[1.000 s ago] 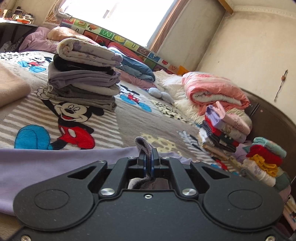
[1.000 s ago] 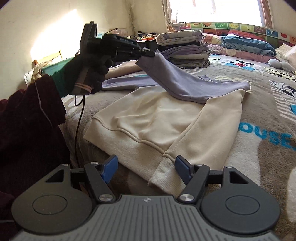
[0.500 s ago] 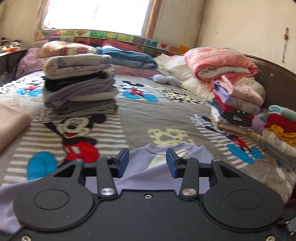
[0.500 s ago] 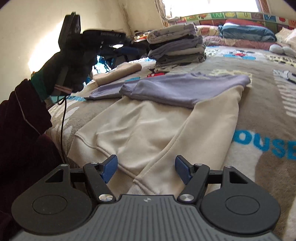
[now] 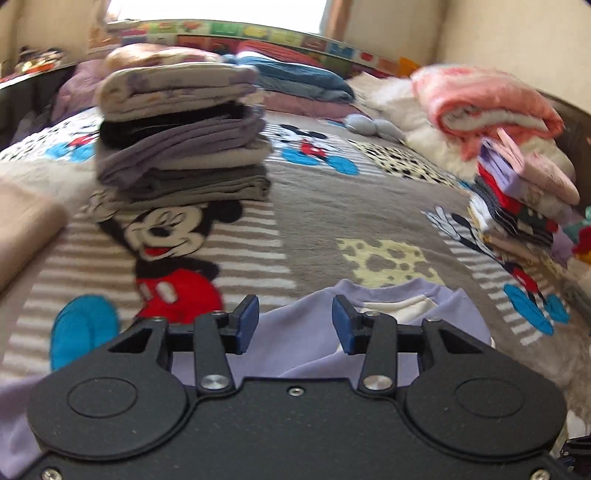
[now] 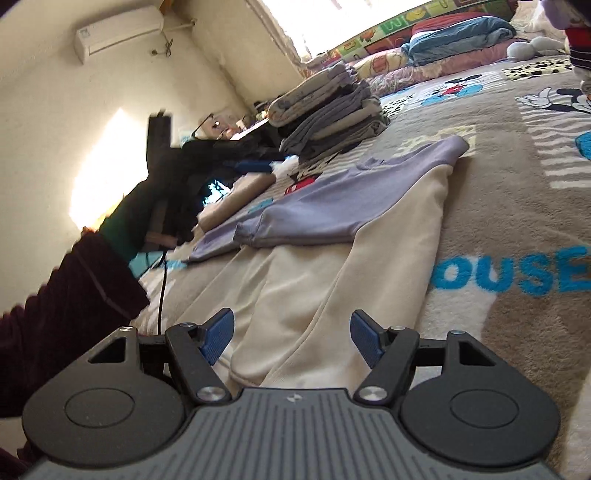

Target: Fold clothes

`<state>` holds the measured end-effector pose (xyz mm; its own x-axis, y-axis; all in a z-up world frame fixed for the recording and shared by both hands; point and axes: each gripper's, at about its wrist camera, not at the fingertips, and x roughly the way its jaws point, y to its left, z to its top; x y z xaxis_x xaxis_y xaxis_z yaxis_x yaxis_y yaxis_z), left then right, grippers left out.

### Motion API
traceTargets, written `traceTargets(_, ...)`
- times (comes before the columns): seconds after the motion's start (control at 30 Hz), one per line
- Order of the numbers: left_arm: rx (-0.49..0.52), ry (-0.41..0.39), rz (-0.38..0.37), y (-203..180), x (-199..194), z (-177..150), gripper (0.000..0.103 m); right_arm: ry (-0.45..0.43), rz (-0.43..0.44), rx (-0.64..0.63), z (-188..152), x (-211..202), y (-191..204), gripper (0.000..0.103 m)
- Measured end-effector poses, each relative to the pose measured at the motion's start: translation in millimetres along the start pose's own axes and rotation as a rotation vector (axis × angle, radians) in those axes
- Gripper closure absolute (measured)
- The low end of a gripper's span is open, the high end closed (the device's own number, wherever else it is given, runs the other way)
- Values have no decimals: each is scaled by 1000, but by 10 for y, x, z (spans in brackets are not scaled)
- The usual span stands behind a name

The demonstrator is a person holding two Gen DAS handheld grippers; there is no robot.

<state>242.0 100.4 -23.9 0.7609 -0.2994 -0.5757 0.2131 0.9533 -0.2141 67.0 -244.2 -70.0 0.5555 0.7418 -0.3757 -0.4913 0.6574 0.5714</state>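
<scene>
Left wrist view: the left gripper (image 5: 294,325) hangs low over the bed with its jaws apart and nothing between them. Just beyond the blue pads (image 5: 246,325) lies the lilac top part of the sweatshirt (image 5: 295,354), flat on the Mickey Mouse blanket (image 5: 325,210), its cream inner neck showing to the right. Farther toward the head of the bed stands a stack of folded clothes (image 5: 181,133), greys and lilacs under a pale printed piece. A second stack of folded clothes (image 5: 524,195) sits along the right edge of the bed, below a rolled pink blanket (image 5: 487,107).

Right wrist view: the right gripper (image 6: 291,338) hovers at the near edge of the bed, jaws wide apart and empty, with the cream hem of the sweatshirt (image 6: 332,295) directly in front of them. The garment lies spread out, cream body nearest, one lilac sleeve (image 6: 325,218) folded across its upper part. To the left a person's gloved hand (image 6: 155,192), in a dark red sleeve (image 6: 74,295), holds the left gripper above the far left side of the garment; it is blurred. An air conditioner (image 6: 118,31) hangs on the wall.
</scene>
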Motion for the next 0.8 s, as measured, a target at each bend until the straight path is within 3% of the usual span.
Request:
traceTargets(0.1, -92, -34, 26, 256, -266, -234, 61, -44, -7, 17, 104, 8, -82, 33)
traceTargets(0.27, -7, 47, 48, 119, -169, -303, 61, -41, -50, -61, 321, 245, -65, 33)
traceTargets(0.37, -10, 60, 144, 126, -146, -364, 59, -46, -40, -109, 448, 381, -83, 33)
traceTargets(0.5, -148, -2, 107, 253, -331, -539, 59, -49, -31, -144, 559, 527, -153, 32)
traceTargets(0.53, -111, 26, 99, 191, -307, -550, 59, -48, -42, -141, 568, 548, -202, 32)
traceTargets(0.6, -51, 67, 152, 79, -201, -554, 59, -25, -67, -111, 536, 600, -328, 32)
traceTargets(0.73, -152, 92, 154, 134, -129, -655, 59, -27, -50, -100, 468, 590, -388, 31)
traceTargets(0.8, -146, 74, 171, 107, -170, -684, 69, -28, -42, -109, 453, 593, -382, 29)
